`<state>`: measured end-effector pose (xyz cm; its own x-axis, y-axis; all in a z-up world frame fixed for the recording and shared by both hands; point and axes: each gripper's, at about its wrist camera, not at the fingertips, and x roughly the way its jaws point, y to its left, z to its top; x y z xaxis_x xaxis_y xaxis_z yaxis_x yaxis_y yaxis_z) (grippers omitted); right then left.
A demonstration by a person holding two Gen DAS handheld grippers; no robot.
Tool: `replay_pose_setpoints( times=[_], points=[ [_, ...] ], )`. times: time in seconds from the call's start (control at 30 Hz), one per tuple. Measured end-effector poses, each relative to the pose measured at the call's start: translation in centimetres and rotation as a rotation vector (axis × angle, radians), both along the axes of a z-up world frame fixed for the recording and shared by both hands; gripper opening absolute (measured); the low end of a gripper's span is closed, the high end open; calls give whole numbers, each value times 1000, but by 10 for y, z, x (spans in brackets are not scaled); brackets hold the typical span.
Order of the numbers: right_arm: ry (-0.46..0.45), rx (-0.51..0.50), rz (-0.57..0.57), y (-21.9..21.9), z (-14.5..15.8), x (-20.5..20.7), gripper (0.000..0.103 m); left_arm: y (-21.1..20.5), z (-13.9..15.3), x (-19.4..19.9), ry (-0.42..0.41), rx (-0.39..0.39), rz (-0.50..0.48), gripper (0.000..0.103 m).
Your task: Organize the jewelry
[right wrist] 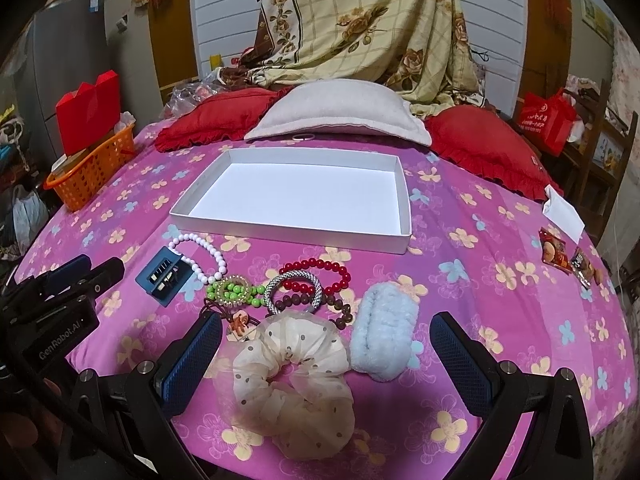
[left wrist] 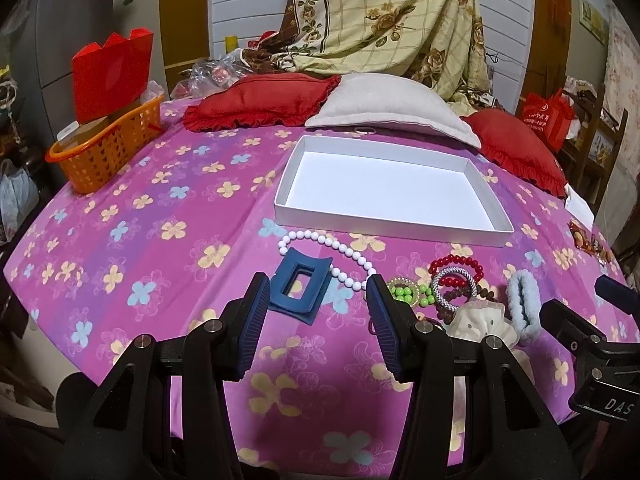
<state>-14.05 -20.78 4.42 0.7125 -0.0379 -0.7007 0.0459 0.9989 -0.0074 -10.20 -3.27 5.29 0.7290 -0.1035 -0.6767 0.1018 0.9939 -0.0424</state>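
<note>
1. My left gripper [left wrist: 316, 320]: fingers released, nothing between them, hovering above the pink flowered bedsheet [left wrist: 140, 240].
2. Navy rectangular plastic hair claw [left wrist: 300, 286]: on the sheet just beyond my left fingertips, touching the white bead bracelet [left wrist: 340, 256] behind it.
3. My right gripper [right wrist: 326, 360]: fingers spread wide, grasping nothing.
4. Cream polka-dot fabric scrunchie [right wrist: 292, 384]: lying between my right fingers, untouched.
5. Pale blue fluffy hair tie [right wrist: 384, 340]: just right of the scrunchie, inside my right finger.
6. Green bead bracelet [right wrist: 234, 292], silver mesh bangle [right wrist: 294, 292], red bead bracelet [right wrist: 320, 276], brown bead bracelet [right wrist: 340, 308]: clustered beyond the scrunchie.
7. Shallow white cardboard tray [right wrist: 396, 196]: farther off, holding nothing.
</note>
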Motion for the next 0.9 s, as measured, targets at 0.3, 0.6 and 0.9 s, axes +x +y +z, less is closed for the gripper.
replay_pose_setpoints(
  times=[0.3,0.6,0.9],
  points=[
    [9,-5,-6,0,-4,2,103,4,-7,1,20,-4,2,50],
    [16,-4,-8,-3,-9,4,103,6,-11,5,39,-11,6,50],
    [25,21,5,-22,-16,7,103,23,-19,12,95,-34,-27,50]
  ],
)
